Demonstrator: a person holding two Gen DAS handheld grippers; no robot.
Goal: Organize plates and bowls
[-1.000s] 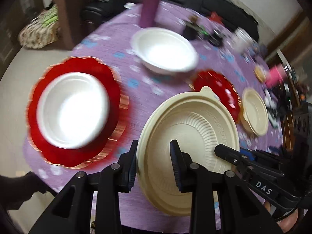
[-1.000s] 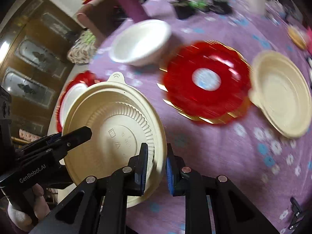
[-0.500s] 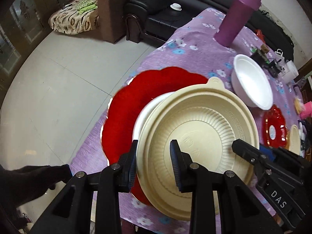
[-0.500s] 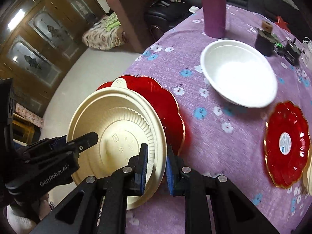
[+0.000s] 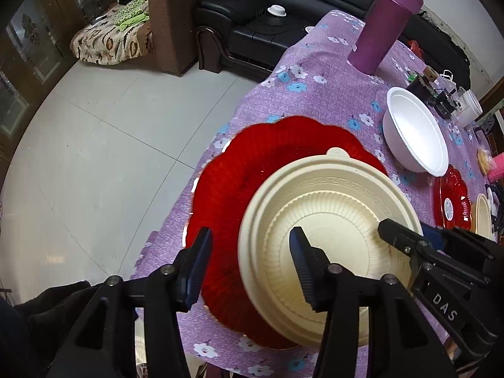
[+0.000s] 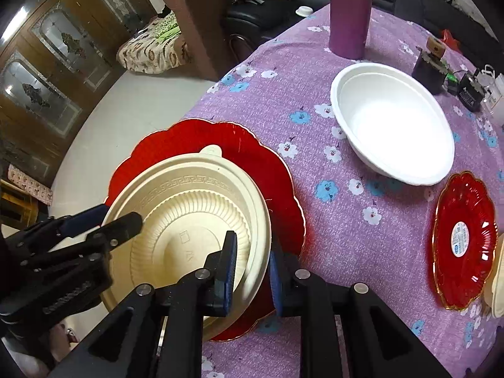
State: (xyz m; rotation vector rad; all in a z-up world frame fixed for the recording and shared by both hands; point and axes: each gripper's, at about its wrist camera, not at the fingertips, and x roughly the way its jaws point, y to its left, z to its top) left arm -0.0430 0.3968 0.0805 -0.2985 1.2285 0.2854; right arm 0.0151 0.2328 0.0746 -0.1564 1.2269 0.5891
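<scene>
A cream bowl [image 5: 327, 220] [image 6: 189, 217] sits on the large red scalloped plate [image 5: 252, 170] [image 6: 252, 145] at the table's near left edge, covering the white bowl seen there earlier. My left gripper [image 5: 249, 252] is open, its fingers straddling the cream bowl's left rim. My right gripper [image 6: 250, 264] stands with its jaws around the bowl's right rim, slightly apart from it. A white bowl [image 6: 393, 126] [image 5: 415, 135] stands further back. A small red plate [image 6: 463, 239] [image 5: 450, 201] and another cream bowl [image 5: 483, 217] lie at the right.
A purple tumbler [image 5: 384, 25] [image 6: 349, 9] stands at the table's far side. Small gadgets and a white cup [image 5: 466, 107] crowd the back right. The purple flowered tablecloth [image 6: 346, 189] covers the table; tiled floor [image 5: 94, 157] drops off to the left.
The cream bowl came down onto the white bowl on the large red plate. My left gripper opened and let go; my right gripper's jaws widened a little.
</scene>
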